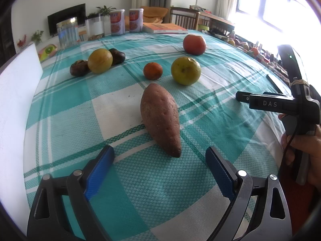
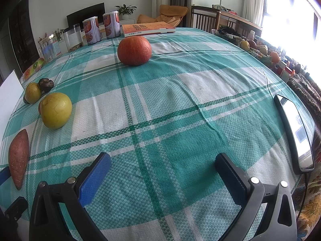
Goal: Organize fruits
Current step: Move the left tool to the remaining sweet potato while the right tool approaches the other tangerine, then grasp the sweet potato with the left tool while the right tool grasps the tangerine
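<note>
Fruits lie scattered on the checked tabletop (image 1: 124, 104), none gathered yet, so the sorting looks barely begun: a sweet potato (image 1: 160, 118) lies just ahead of the left claw (image 1: 160, 160), whose jaws stand spread and empty, its tip pointing between them; behind it sit a small orange (image 1: 152, 70), a yellow-green fruit (image 1: 186, 70) and a red fruit (image 1: 194, 44). The right claw (image 2: 163, 172) hangs released over bare cloth. Next, probably, the left claw advances and closes across the sweet potato's narrow end
</note>
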The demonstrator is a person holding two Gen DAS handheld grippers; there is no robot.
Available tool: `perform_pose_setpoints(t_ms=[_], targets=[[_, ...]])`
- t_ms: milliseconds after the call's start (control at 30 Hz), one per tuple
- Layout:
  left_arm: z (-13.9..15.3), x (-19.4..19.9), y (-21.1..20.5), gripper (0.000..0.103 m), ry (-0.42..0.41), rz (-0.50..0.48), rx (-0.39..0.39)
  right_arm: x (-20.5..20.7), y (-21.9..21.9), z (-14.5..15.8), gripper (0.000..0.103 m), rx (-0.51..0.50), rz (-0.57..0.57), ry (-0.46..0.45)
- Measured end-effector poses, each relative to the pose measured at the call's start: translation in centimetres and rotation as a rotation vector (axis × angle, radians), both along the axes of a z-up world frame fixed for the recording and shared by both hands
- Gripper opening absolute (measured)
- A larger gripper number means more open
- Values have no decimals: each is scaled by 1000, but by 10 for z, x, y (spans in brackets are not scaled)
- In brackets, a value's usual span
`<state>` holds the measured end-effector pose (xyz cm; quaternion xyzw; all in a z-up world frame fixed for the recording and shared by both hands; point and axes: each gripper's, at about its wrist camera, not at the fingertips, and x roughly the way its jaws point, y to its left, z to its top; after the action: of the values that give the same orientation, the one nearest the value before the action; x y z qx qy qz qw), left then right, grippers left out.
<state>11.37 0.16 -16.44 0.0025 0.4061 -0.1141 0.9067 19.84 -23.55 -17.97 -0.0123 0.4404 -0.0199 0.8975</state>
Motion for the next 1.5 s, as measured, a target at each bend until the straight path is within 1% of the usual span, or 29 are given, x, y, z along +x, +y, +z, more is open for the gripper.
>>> perform_pose_setpoints(t_ms=[100,267,367,433,467,567,633,700,800,900,967,1000,1033,1067,1100,1200,1367,1400,1433,1467,1500], targets=[[0,0,1,94,0,0,-13,0,0,0,103,0,0,0],[1,1,7,94,5,-7,-62,0,0,0,103,0,-1,0],[2,1,6,94,13,-13,-61,0,0,0,103,0,0,0],[3,3,7,94,33,-9,-66,0,0,0,103,0,-1,0],[4,6,9,94,52,1,-85,0,0,0,103,0,0,0],[9,19,18,94,103,61,-201,0,0,0,103,0,0,0],[10,30,20,94,137,114,-231,0,0,0,103,0,0,-1],[11,40,17,94,158,133,-207,0,0,0,103,0,0,-1],[12,50,5,92,164,131,-138,0,0,0,103,0,0,-1],[14,55,-6,92,151,122,-60,0,0,0,103,-1,0,-2],[15,56,-11,90,134,117,-30,0,0,0,103,-1,0,-2],[16,56,-11,86,128,114,-26,0,0,0,103,-1,0,-2],[15,57,-12,70,129,109,-23,0,0,0,103,-1,0,-2],[14,59,-12,50,142,102,-18,0,0,0,103,-1,0,-2],[10,61,-13,42,160,95,-12,0,0,0,103,-1,0,-2],[10,57,-10,41,148,95,-16,0,0,0,103,-1,0,-2],[19,38,8,41,133,127,-67,-1,0,0,103,8,7,-4],[22,33,12,41,135,129,-77,-2,-1,2,103,30,16,-1],[26,27,16,41,136,130,-88,-2,-2,8,101,79,29,1],[30,21,19,41,133,129,-96,-4,0,19,99,137,50,-22],[34,15,22,41,130,127,-103,-3,6,34,99,174,85,-52]])
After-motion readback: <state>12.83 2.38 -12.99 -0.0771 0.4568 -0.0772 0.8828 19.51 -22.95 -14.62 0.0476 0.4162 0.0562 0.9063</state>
